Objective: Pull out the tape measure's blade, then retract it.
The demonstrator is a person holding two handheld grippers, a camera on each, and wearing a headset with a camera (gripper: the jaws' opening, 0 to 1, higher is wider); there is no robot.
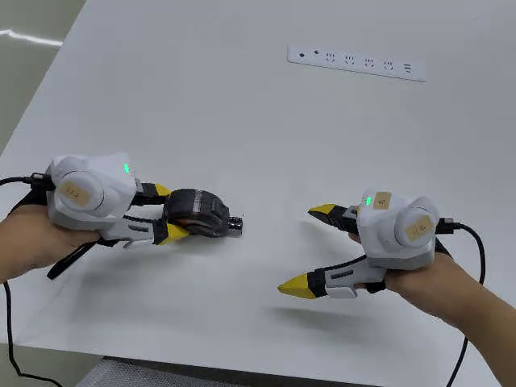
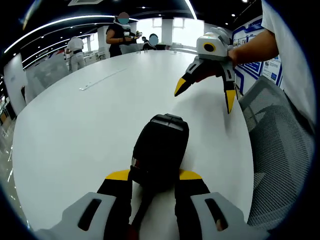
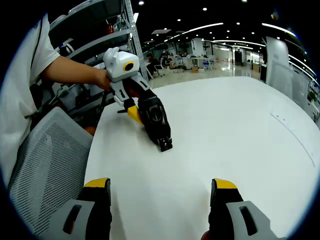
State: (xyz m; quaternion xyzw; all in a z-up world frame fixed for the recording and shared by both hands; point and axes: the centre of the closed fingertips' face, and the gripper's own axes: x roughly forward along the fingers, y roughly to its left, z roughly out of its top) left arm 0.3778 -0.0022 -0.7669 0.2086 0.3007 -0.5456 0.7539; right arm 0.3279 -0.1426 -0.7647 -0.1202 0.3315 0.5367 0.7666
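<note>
Black casing marks the tape measure [image 1: 196,211], which lies on the white table [image 1: 242,121] and is pinched between the yellow-tipped jaws of the left tongs [image 2: 154,175]. The jaws are pressed against its two flanks at the rear of the case. The blade is wound in, and its end hook [image 1: 235,225] is seen jutting from the case mouth, on the side facing the right tongs [image 1: 309,248]. The right tongs are spread wide with nothing between the jaws, well apart from the hook, tips pointed toward it.

The case is judged to be compact, rigid and fairly heavy for its bulk, so it can be squeezed firmly without harm. Its cover looks grippy, so little sliding in the left jaws is expected. The blade is expected to be thin, springy metal, stiff along its curve yet prone to kinking, and drawn back by a spring. The hook is small and probably smooth, so it is best taken squarely across its flat tab, with the pull kept in line with the case mouth. A controlled return is advised, lest the blade snap back.

Counted: one tape measure, two tongs, one power strip [image 1: 356,63] beyond both tongs, one mesh chair [image 3: 45,165] on the person's side of them
</note>
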